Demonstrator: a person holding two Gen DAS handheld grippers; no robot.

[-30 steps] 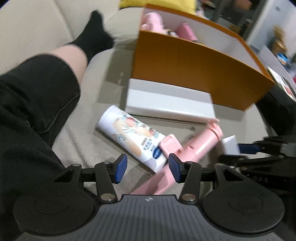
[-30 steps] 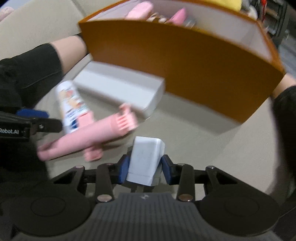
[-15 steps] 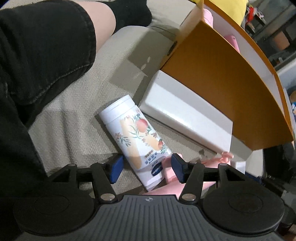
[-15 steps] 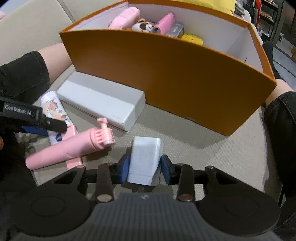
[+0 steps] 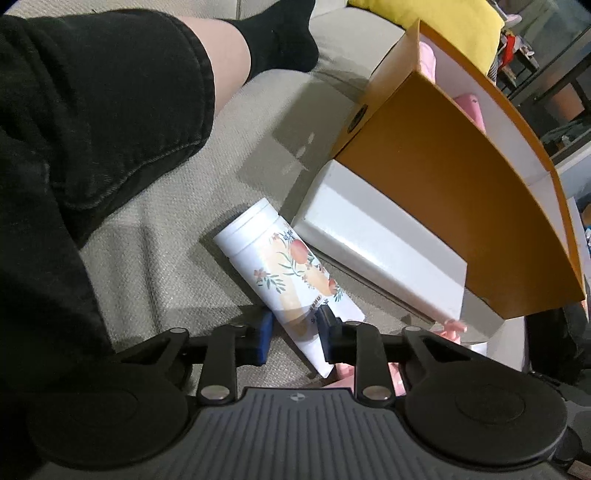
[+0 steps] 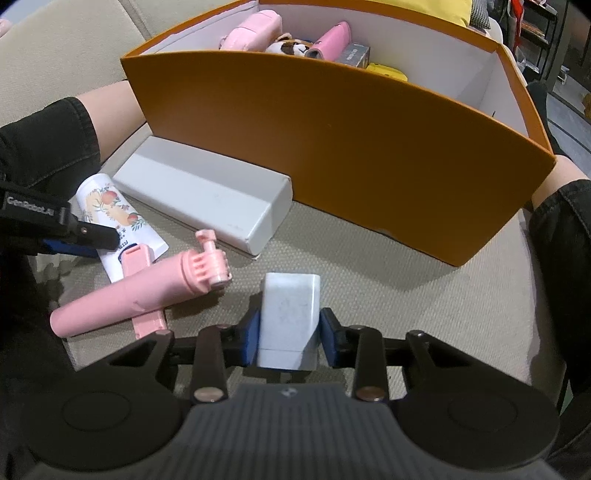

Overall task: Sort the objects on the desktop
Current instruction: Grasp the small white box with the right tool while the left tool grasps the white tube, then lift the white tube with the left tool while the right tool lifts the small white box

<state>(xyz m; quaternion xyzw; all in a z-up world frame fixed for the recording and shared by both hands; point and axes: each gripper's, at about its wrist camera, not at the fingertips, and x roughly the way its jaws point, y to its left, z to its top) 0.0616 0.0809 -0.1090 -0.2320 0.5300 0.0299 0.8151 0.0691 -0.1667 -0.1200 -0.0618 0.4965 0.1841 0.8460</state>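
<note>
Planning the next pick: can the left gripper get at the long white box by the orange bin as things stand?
Probably not yet: the left gripper is closed on the peach-print tube, so it is occupied. The long white box lies just beyond, uncovered.

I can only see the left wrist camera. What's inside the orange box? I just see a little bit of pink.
Observer: A plush dog lies in the orange box, beside a pink case.
Child: What's the other gripper doing?
Observer: The right gripper is shut on a white block, in front of the box.
</note>
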